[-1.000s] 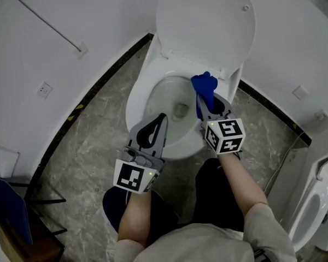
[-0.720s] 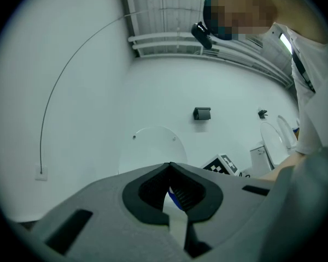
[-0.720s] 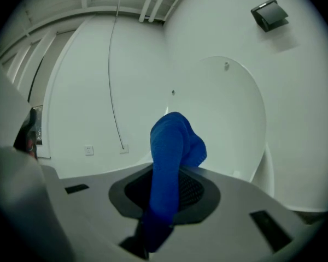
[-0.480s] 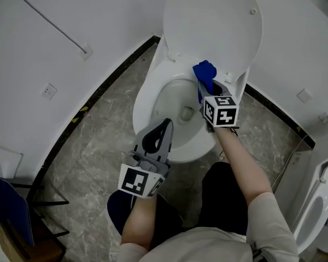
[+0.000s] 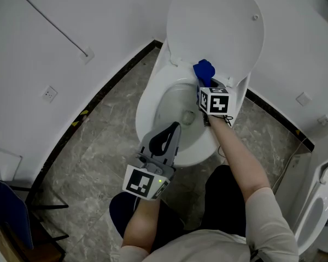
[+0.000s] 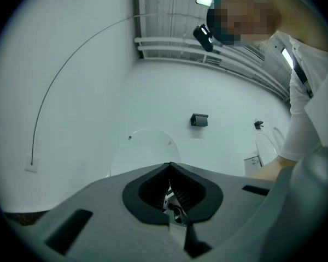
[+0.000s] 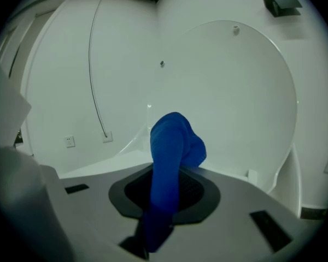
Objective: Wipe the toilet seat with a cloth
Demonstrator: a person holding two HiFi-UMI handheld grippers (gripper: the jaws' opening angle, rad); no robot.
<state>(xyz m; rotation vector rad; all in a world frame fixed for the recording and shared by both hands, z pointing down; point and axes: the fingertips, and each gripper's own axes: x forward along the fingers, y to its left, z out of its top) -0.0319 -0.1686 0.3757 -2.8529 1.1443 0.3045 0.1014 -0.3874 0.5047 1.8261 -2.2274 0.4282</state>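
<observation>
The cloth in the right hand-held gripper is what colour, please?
The cloth is plain blue; the right gripper view shows it best.

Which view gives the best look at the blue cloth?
Right gripper view: the blue cloth stands large and centred, clamped in the right gripper. Head view shows only a small blue bunch at the back of the toilet seat. Left gripper view shows none of it.

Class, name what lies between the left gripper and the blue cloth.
In the head view, the open toilet bowl lies between the left gripper and the cloth.
</observation>
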